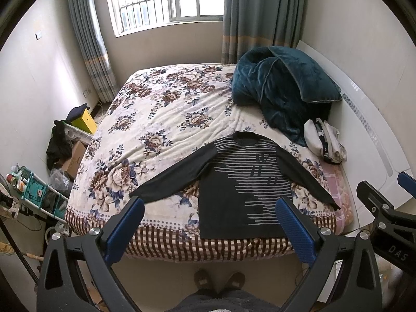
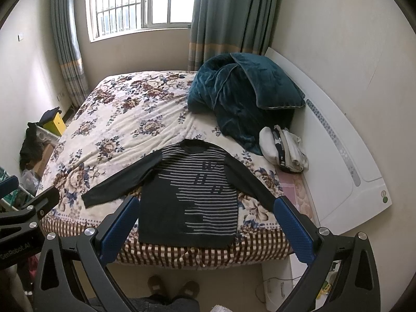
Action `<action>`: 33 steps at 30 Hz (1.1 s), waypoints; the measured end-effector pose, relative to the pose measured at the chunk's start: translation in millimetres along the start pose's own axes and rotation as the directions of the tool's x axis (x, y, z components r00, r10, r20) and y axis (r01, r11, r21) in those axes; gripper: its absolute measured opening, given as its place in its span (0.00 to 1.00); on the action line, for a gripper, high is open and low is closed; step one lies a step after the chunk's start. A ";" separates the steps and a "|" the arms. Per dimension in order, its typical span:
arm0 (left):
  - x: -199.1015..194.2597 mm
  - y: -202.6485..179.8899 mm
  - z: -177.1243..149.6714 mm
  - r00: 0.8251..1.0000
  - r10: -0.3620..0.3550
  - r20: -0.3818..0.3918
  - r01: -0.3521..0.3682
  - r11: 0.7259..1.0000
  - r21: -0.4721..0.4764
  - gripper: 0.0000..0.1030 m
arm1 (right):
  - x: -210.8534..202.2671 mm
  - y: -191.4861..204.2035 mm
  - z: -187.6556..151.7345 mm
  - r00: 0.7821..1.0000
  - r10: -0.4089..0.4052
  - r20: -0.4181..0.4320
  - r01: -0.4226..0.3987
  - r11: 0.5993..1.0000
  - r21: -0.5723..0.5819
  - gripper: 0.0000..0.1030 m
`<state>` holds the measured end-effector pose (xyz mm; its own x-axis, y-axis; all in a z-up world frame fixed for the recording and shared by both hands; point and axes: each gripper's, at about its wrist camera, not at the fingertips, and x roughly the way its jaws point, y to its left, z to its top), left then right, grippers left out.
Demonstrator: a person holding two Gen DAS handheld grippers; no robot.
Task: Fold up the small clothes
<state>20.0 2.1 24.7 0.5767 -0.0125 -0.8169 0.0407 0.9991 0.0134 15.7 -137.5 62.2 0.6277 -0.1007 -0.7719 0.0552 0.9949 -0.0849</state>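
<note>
A small dark long-sleeved sweater [image 1: 234, 187] with grey stripes lies flat on the near edge of the floral bed [image 1: 156, 119], front up, both sleeves spread out. It also shows in the right wrist view [image 2: 187, 202]. My left gripper [image 1: 210, 205] is open and empty, held above and before the bed's near edge. My right gripper [image 2: 208, 202] is open and empty, at the same height, to the right of the left one. Neither touches the sweater.
A crumpled teal blanket [image 1: 280, 88] and a small pile of light clothes [image 1: 325, 143] lie at the bed's right, by the white headboard [image 1: 369, 130]. Boxes, bags and a rack [image 1: 39, 189] crowd the floor at the left. My slippered feet [image 1: 218, 280] stand on the tiles.
</note>
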 end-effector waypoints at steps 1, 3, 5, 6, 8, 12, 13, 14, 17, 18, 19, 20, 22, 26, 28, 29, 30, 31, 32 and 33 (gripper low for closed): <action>-0.1 -0.1 0.4 1.000 -0.001 0.000 0.001 1.000 -0.001 1.00 | -1.0 -0.3 2.0 1.000 0.003 0.000 -0.003 1.000 0.002 1.00; -0.4 -1.7 1.8 1.000 0.000 0.001 0.000 1.000 0.001 1.00 | -3.2 1.3 2.6 1.000 0.004 -0.001 -0.004 1.000 0.002 1.00; -0.2 0.4 -0.1 1.000 0.000 0.001 0.000 1.000 -0.002 1.00 | -3.6 1.4 2.3 1.000 0.005 0.000 -0.005 1.000 0.004 1.00; -0.2 0.2 0.0 1.000 0.000 0.002 0.000 1.000 -0.002 1.00 | -3.7 2.0 1.9 1.000 0.005 0.000 -0.005 1.000 0.005 1.00; -0.3 -0.6 2.9 1.000 -0.001 0.004 0.001 1.000 -0.002 1.00 | -4.0 2.5 2.2 1.000 0.004 0.002 -0.004 1.000 0.004 1.00; -0.6 -1.1 3.1 1.000 -0.003 0.005 0.004 1.000 -0.003 1.00 | -6.5 3.1 5.2 1.000 0.005 0.006 -0.005 1.000 0.006 1.00; -1.0 -2.4 6.1 1.000 -0.002 0.008 0.002 1.000 -0.003 1.00 | -7.5 3.8 7.3 1.000 0.007 0.007 -0.007 1.000 0.007 1.00; -1.2 -2.5 7.5 1.000 -0.002 0.010 0.002 1.000 -0.003 1.00 | -7.4 3.4 6.4 1.000 0.008 0.006 -0.008 1.000 0.008 1.00; -0.7 -2.6 10.3 1.000 -0.007 0.007 0.007 1.000 -0.007 1.00 | -8.2 3.7 5.1 1.000 0.012 0.004 -0.012 1.000 0.009 1.00; -1.5 -1.1 9.9 1.000 -0.009 0.008 0.009 1.000 -0.008 1.00 | -7.9 3.8 4.9 1.000 0.012 0.002 -0.012 1.000 0.008 1.00; -1.3 -0.4 10.4 1.000 -0.010 0.006 0.010 1.000 -0.007 1.00 | -7.3 3.1 3.7 1.000 0.011 0.001 -0.011 1.000 0.009 1.00; -0.7 1.6 10.0 1.000 -0.012 0.005 0.012 1.000 -0.008 1.00 | -7.0 2.9 -0.4 1.000 0.011 0.002 -0.011 1.000 0.010 1.00; 2.2 3.6 9.2 1.000 -0.020 0.001 0.020 1.000 -0.006 1.00 | -6.5 2.2 -2.1 1.000 0.008 0.000 -0.008 1.000 0.017 1.00; 12.7 9.8 7.0 1.000 -0.028 -0.004 0.028 1.000 -0.004 1.00 | -0.7 1.2 -8.1 1.000 -0.001 -0.010 0.002 1.000 0.029 1.00; 20.6 12.2 8.6 1.000 -0.022 0.002 0.022 1.000 0.000 1.00 | 4.7 0.7 -10.3 1.000 -0.007 -0.018 0.008 0.999 0.041 1.00; 27.9 13.1 10.5 1.000 -0.011 0.011 0.011 1.000 0.004 1.00 | 9.4 -0.8 -11.2 1.000 -0.011 -0.022 0.012 0.999 0.053 1.00; 31.3 15.6 6.9 1.000 -0.007 0.014 0.007 1.000 0.006 1.00 | 14.2 -2.8 -11.9 1.000 -0.014 -0.024 0.015 0.997 0.070 1.00; 42.8 16.9 6.5 1.000 -0.007 0.015 0.007 1.000 0.012 1.00 | 21.3 -4.3 -13.6 0.999 -0.020 -0.032 0.023 0.996 0.087 1.00; 53.2 16.1 8.2 1.000 -0.001 0.018 0.001 1.000 0.017 1.00 | 31.8 -8.7 -15.0 0.999 -0.023 -0.045 0.028 0.993 0.117 1.00; 59.3 16.0 6.6 1.000 0.003 0.018 -0.004 1.000 0.023 1.00 | 41.0 -14.4 -16.7 0.999 -0.020 -0.050 0.027 0.989 0.144 1.00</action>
<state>60.3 17.1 -19.7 0.5911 -0.0097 -0.8066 0.0569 0.9979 0.0297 27.7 -156.1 21.3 0.5872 -0.1212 -0.8003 0.1836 0.9829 -0.0142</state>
